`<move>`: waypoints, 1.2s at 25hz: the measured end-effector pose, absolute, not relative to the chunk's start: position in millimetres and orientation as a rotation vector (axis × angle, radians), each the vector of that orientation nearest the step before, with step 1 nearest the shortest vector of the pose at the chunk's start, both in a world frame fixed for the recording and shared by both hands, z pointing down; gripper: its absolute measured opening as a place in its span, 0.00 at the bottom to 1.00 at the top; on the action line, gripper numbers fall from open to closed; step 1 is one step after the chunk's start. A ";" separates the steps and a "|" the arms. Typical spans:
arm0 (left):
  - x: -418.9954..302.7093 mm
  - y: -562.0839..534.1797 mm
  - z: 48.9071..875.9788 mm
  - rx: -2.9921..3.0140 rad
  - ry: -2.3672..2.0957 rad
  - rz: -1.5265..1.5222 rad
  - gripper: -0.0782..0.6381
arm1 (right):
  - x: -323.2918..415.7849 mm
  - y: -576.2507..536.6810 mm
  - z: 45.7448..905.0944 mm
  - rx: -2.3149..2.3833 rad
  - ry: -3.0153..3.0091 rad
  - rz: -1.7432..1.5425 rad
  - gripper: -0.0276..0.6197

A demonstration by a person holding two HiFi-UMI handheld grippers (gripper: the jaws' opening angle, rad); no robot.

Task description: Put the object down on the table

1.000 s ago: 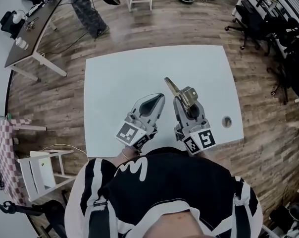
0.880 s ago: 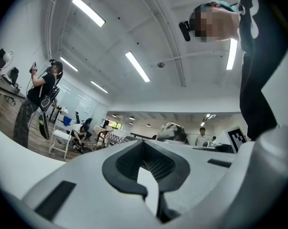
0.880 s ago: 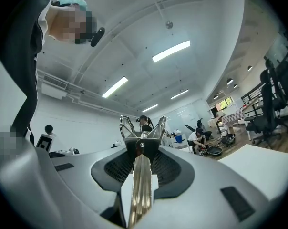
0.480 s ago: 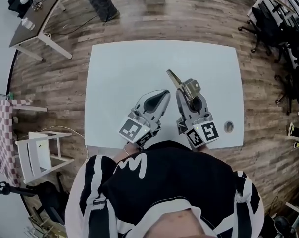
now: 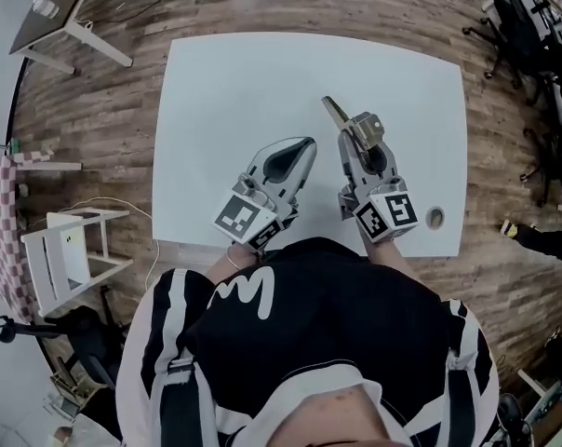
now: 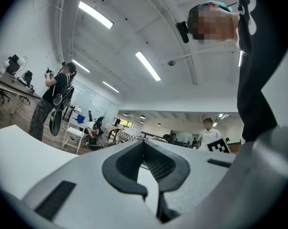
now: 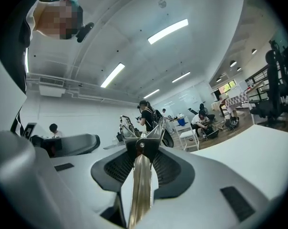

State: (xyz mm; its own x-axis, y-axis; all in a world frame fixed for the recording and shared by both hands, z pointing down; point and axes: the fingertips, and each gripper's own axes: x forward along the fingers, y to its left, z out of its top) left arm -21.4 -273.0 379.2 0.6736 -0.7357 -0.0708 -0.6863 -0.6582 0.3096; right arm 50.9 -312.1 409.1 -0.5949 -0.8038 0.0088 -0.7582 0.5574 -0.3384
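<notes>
My right gripper (image 5: 360,138) is shut on a metal hand tool (image 5: 348,122) with a brassy handle and a hinged steel head. The tool sticks out past the jaws toward the far side of the white table (image 5: 225,91). In the right gripper view the tool's handle (image 7: 140,175) runs between the dark pads, and its head (image 7: 141,136) stands above them. The tool is held above the table's near half. My left gripper (image 5: 302,147) hovers just to its left, shut, nothing in it. In the left gripper view the left gripper (image 6: 144,149) has its jaws meeting. Both gripper views tilt up toward the ceiling.
A round cable hole (image 5: 435,218) sits near the table's front right corner. A white chair (image 5: 72,254) stands on the wood floor at the left, a dark desk (image 5: 62,3) at the back left, office chairs (image 5: 541,26) at the right. A person (image 7: 146,113) stands farther off.
The head view has shifted, so the table sits higher in the frame. Both grippers keep about the same place over the table, and the right one's grip on the tool is unchanged.
</notes>
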 end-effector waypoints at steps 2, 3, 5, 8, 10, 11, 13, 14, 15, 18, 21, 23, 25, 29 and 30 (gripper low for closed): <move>-21.3 -273.5 381.1 2.632 -1.138 -0.277 0.12 | 52.2 -314.9 420.8 -1.350 2.649 -0.486 0.23; -20.6 -273.5 381.8 2.635 -1.135 -0.277 0.12 | 52.9 -316.0 426.0 -1.356 2.653 -0.495 0.23; -19.5 -273.0 386.0 2.633 -1.130 -0.268 0.12 | 53.4 -318.3 435.6 -1.363 2.658 -0.519 0.23; -19.5 -271.7 392.6 2.617 -1.127 -0.246 0.12 | 53.4 -322.4 446.9 -1.375 2.661 -0.557 0.23; -18.7 -270.7 392.6 2.616 -1.129 -0.240 0.12 | 54.3 -325.0 454.2 -1.385 2.669 -0.571 0.23; -18.5 -270.1 392.3 2.617 -1.130 -0.240 0.12 | 54.6 -326.0 458.9 -1.390 2.677 -0.577 0.23; -19.3 -269.0 393.1 2.612 -1.135 -0.241 0.12 | 54.4 -327.4 470.1 -1.402 2.694 -0.594 0.23; -20.4 -268.3 394.7 2.604 -1.138 -0.241 0.12 | 54.0 -327.9 475.5 -1.406 2.700 -0.605 0.23; -21.7 -267.7 396.7 2.594 -1.139 -0.242 0.12 | 53.5 -328.4 480.2 -1.408 2.703 -0.620 0.23; -26.1 -266.2 400.3 2.574 -1.147 -0.242 0.12 | 51.7 -330.8 492.3 -1.416 2.703 -0.668 0.23; -30.3 -265.4 402.0 2.566 -1.158 -0.241 0.12 | 49.8 -332.9 506.4 -1.432 2.725 -0.689 0.23; -31.5 -265.5 403.2 2.559 -1.165 -0.241 0.12 | 50.2 -333.6 515.2 -1.438 2.741 -0.701 0.23; -30.9 -265.6 404.2 2.556 -1.169 -0.235 0.12 | 51.3 -333.4 522.7 -1.441 2.753 -0.716 0.23; -31.2 -262.6 405.5 2.555 -1.167 -0.225 0.12 | 51.1 -331.7 536.2 -1.438 2.733 -0.794 0.23; -32.3 -261.7 405.3 2.555 -1.166 -0.223 0.12 | 49.8 -331.6 537.7 -1.433 2.725 -0.813 0.23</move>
